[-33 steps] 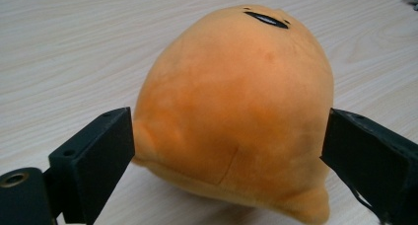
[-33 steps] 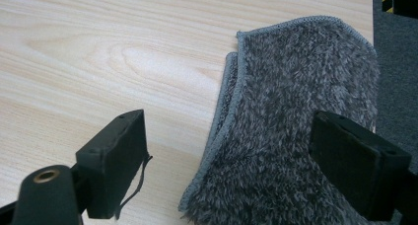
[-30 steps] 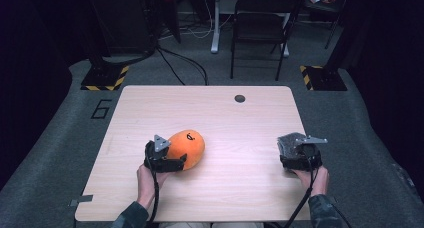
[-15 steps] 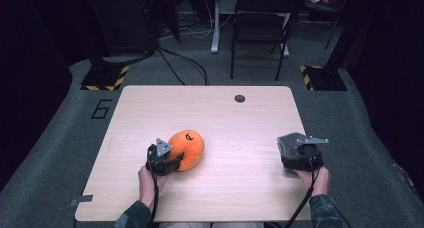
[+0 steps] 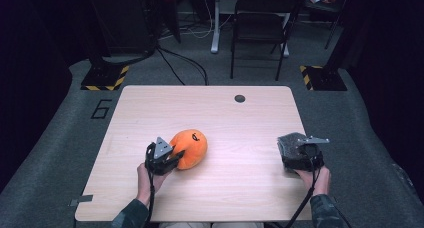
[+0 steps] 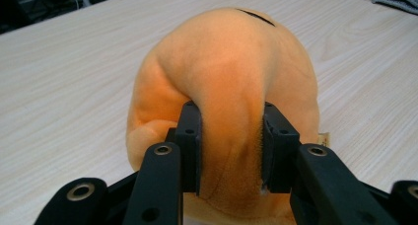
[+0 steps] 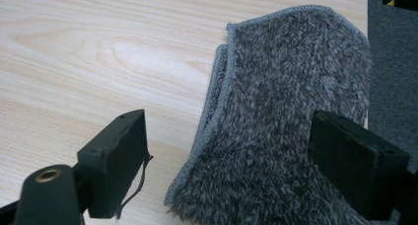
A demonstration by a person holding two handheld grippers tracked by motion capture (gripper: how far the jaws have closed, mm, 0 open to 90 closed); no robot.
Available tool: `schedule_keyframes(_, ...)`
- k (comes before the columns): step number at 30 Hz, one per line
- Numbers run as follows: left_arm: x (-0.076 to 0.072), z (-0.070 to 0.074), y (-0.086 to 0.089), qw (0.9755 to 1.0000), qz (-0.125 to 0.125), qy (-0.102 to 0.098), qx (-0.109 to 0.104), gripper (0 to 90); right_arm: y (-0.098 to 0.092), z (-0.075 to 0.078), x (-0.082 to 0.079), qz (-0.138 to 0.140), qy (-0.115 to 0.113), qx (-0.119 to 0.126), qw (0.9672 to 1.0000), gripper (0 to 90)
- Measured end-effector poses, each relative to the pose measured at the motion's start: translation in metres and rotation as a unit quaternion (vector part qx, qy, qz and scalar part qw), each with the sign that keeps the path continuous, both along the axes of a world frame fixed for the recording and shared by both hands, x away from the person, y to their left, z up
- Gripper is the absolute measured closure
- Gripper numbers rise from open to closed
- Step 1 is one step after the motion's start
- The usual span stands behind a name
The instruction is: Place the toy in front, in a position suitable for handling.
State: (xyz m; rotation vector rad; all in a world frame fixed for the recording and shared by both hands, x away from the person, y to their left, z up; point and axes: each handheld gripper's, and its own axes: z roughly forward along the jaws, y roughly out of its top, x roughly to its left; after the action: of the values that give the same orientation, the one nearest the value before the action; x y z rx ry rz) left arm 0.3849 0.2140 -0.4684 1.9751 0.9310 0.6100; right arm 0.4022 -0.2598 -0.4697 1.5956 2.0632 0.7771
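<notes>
Two claws are working my pale wood surface [image 5: 230, 123]: the left claw [image 6: 230, 146], jaws just closing, is pinching the orange plush [image 5: 189, 148] at 8 o'clock; the right claw [image 7: 246, 161] is gaping over grey cloth [image 7: 291, 131] at 4. A folding chair [image 5: 260, 28] is standing at 12.

Plush toy [image 5: 190, 148] left of cloth [image 5: 292, 147] (table's edge)

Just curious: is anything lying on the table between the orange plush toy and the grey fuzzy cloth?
Nothing. In the high view, only bare wooden table separates the orange plush toy from the grey cloth.
</notes>
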Motion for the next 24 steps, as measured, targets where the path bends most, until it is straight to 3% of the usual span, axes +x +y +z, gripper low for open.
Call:
schedule_keyframes(5,0.000,0.008,-0.003,0.9990,-0.041,-0.011,-0.016,67.1,-0.001,-0.003,0.001,0.001,0.005,0.000,1.0000,14.6)
schedule_keyframes(9,0.003,0.015,-0.011,0.9970,-0.073,-0.023,-0.017,67.1,0.000,-0.002,0.001,0.002,0.005,-0.001,1.0000,14.6)
schedule_keyframes(11,0.006,0.017,-0.015,0.9950,-0.096,-0.024,-0.016,67.2,0.000,-0.002,0.001,0.003,0.004,-0.003,1.0000,14.6)
schedule_keyframes(17,0.018,0.019,-0.026,0.9907,-0.133,-0.023,-0.016,67.1,0.000,-0.004,0.002,0.004,0.007,-0.004,1.0000,14.6)
schedule_keyframes(24,0.031,0.020,-0.037,0.9817,-0.188,-0.023,-0.020,67.0,0.001,-0.005,0.002,0.006,0.009,-0.006,0.9999,14.7)
